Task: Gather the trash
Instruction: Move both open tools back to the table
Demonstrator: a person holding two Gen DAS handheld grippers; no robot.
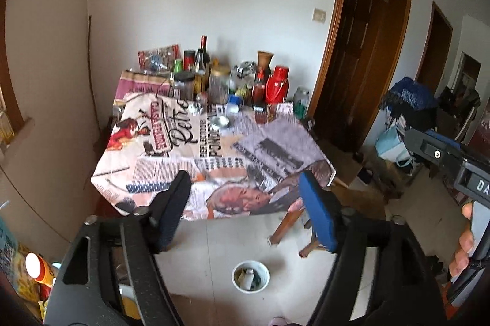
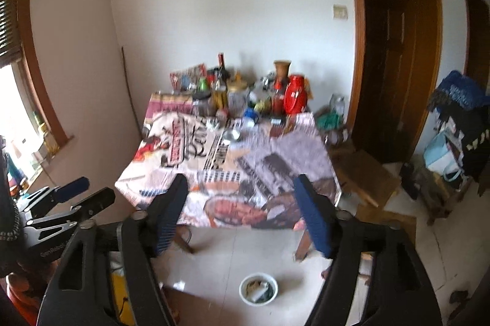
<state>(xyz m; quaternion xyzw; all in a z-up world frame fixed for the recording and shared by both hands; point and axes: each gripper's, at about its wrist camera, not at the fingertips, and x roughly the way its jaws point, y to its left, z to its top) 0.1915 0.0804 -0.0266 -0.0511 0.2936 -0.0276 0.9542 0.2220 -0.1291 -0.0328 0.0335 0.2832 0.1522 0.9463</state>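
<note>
A white bin with scraps inside stands on the tiled floor in front of the table; it also shows in the right wrist view. My left gripper is open and empty, held above the floor short of the table's near edge. My right gripper is open and empty at about the same height. The left gripper also appears at the left of the right wrist view. A small metal dish and a crumpled scrap lie on the table; the dish also shows in the right wrist view.
The table has a newspaper-print cloth. Bottles, jars, a red flask and a vase crowd its far edge by the wall. Dark wooden doors stand at right. Bags and clutter fill the right side. Snack packs sit lower left.
</note>
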